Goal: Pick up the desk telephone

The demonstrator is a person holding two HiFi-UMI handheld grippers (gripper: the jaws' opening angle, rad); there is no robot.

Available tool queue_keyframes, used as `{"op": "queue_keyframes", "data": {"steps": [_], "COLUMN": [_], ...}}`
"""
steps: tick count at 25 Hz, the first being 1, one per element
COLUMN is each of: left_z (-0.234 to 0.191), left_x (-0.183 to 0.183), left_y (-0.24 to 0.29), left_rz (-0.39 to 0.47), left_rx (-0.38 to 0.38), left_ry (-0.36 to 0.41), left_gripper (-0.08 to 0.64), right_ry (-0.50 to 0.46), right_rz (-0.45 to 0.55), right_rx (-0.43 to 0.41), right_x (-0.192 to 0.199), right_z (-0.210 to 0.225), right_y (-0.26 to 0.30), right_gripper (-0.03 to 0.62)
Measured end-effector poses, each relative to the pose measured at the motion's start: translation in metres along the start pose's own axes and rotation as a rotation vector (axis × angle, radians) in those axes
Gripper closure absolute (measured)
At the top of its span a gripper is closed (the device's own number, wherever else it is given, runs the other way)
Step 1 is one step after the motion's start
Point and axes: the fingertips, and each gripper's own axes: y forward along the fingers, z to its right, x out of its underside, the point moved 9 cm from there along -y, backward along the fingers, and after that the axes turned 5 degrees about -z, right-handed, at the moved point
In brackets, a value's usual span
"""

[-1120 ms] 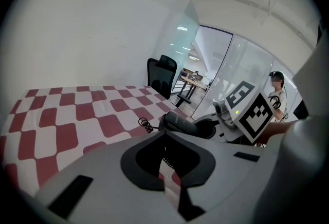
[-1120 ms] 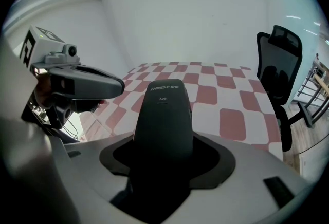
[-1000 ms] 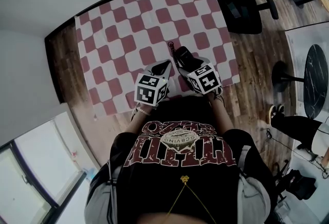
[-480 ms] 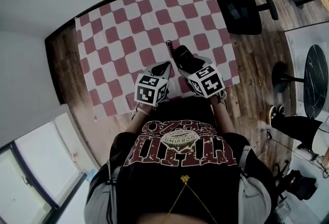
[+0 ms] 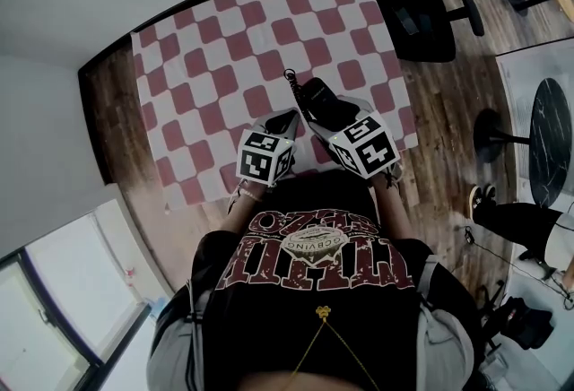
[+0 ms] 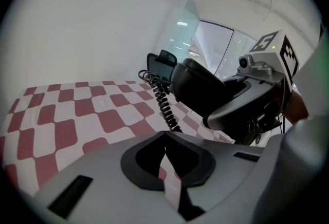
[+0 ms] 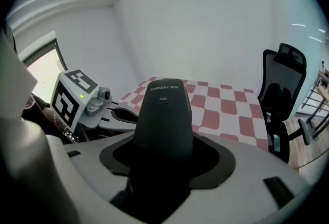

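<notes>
The black desk telephone (image 5: 319, 99) is off the red-and-white checked cloth (image 5: 215, 48), near the table's front edge. My right gripper (image 5: 338, 117) is shut on its near end. In the right gripper view the telephone (image 7: 163, 110) rises straight out of the jaws, its printed label facing the camera. A coiled cord (image 6: 164, 107) hangs from the telephone (image 6: 200, 89) down toward the cloth; its far end (image 5: 289, 75) points away from me. My left gripper (image 5: 285, 120) hovers just left of the telephone, shut and holding nothing (image 6: 165, 155).
A black office chair (image 5: 421, 4) stands past the table's right corner on the wooden floor and shows at the right of the right gripper view (image 7: 282, 89). White walls bound the table at the back and left. A round dark table (image 5: 549, 143) stands far right.
The right gripper has shifted slightly right and toward me with the telephone, and the cord's far end has crept up and left. The left gripper has barely moved.
</notes>
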Motion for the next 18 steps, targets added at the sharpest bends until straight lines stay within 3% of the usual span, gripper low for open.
{"op": "queue_keyframes", "data": {"steps": [18], "left_z": [-0.003], "left_x": [0.003], "left_y": [-0.002], "left_rz": [-0.002], "left_rx": [0.000], "left_ry": [-0.014], "left_gripper": [0.552], "right_ry": [-0.073], "right_rz": [0.065], "right_rx": [-0.021], "right_x": [-0.030], "right_z": [-0.018], "right_y": [-0.028], "right_gripper": [0.305]}}
